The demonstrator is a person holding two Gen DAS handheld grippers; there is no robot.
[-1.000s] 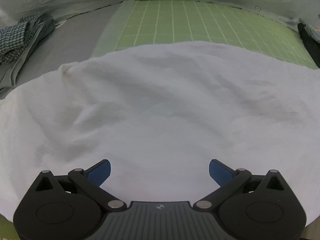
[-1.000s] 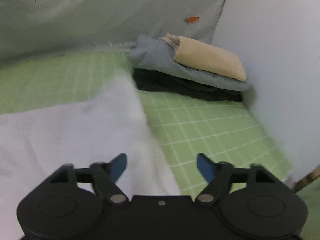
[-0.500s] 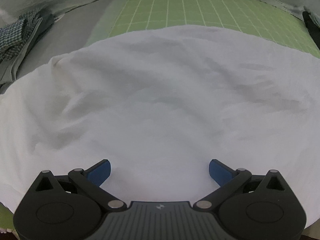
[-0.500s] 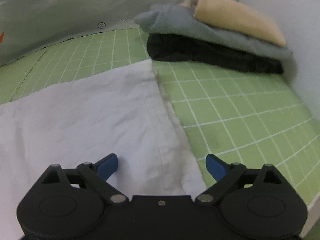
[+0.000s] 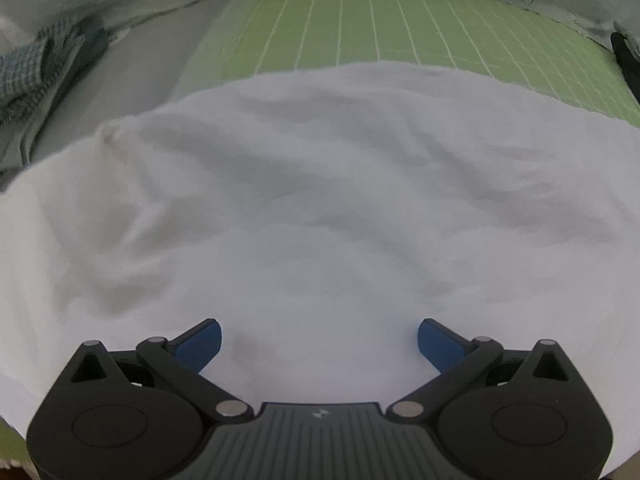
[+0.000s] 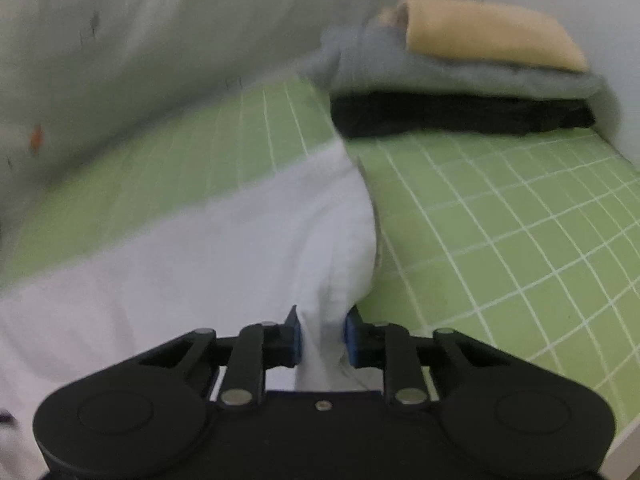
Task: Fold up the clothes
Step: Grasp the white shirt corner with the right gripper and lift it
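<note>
A white garment (image 5: 320,200) lies spread and wrinkled over a green grid mat (image 5: 360,20). In the left wrist view my left gripper (image 5: 319,344) is open, its blue pads wide apart just above the cloth's near part, holding nothing. In the right wrist view my right gripper (image 6: 322,338) is shut on the white garment (image 6: 224,248) at its right edge, and a bunched fold rises between the blue pads. The mat (image 6: 500,240) lies bare to the right of that edge.
A stack of folded clothes, tan (image 6: 488,36) on grey on black (image 6: 460,116), sits at the mat's far right by a white wall. A checked garment (image 5: 28,72) lies at the far left on grey cloth. A grey sheet (image 6: 120,40) hangs behind.
My right gripper has closed from wide open onto the garment's right edge and bunched it up. My left gripper stays open; its view shifted slightly back over the cloth.
</note>
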